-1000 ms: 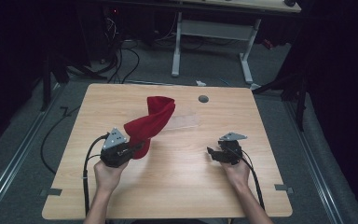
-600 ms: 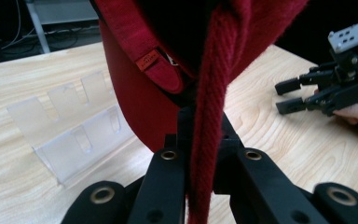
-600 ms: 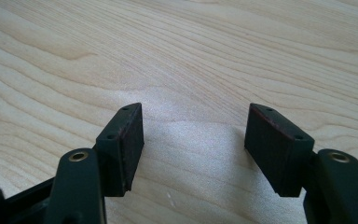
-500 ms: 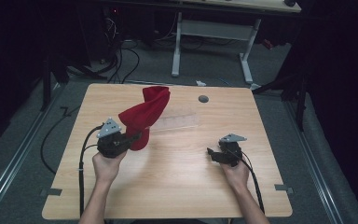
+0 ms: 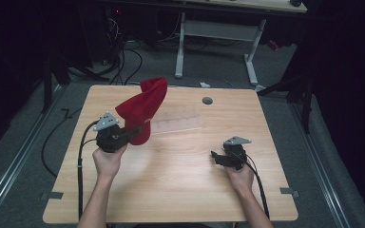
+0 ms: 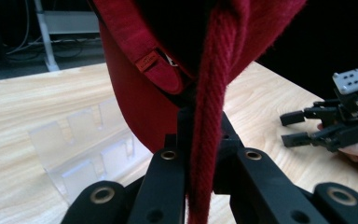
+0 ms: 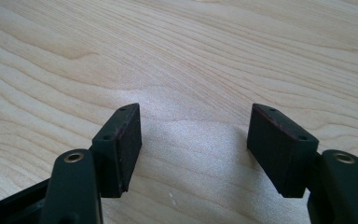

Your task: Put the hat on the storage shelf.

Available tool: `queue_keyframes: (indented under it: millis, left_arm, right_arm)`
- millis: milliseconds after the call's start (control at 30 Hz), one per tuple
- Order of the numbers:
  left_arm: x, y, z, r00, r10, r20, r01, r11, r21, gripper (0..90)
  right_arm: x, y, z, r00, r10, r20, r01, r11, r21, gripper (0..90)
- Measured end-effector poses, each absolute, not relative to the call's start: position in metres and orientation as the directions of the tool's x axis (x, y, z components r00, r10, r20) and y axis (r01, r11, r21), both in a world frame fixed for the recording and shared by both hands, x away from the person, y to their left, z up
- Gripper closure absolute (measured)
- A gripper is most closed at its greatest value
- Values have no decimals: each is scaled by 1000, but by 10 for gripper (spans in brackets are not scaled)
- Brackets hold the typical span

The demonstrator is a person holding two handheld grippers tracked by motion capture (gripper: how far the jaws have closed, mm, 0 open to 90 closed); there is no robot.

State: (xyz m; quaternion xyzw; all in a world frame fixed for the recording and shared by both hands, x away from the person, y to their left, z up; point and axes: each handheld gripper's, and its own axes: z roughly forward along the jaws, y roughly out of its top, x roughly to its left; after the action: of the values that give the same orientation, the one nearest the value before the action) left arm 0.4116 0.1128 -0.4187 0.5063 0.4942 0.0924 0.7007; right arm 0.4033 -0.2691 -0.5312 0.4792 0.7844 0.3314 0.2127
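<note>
High view: wooden table (image 5: 171,180), dark room.

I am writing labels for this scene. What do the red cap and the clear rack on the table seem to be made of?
Red cap: seemingly matte woven cloth, ribbed twill weave visible at the left gripper. Clear rack: probably glossy transparent plastic, since wood grain shows through.

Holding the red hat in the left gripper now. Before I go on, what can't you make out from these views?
- Left gripper view: small tag on red hat, lettering too small to read.
- High view: clear plastic rack, near end hidden behind the hat.
- Left gripper view: left gripper pad faces covered by the hat's fabric.
</note>
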Motion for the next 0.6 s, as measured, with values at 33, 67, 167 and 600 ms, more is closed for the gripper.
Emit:
queue_keyframes:
  millis: [33,67,167,600]
  left_arm:
    - [413,113,-417,494,630,-599,367,474,800,855]
    - [415,113,-416,493,630,-600,363,478,800,855]
    - [419,114,-413,491,623,-608,360,491,794,855]
    - [445,117,-395,465,658,-592,284,522,804,856]
  right_arm:
    - [403,-269,-531,-450,893,-16,611,321,723,352]
    - [403,-269,-531,-451,893,-16,611,321,723,351]
    - [403,-269,-531,-452,892,-16,611,322,723,349]
    - [403,-269,-531,-455,890,-17,609,326,723,343]
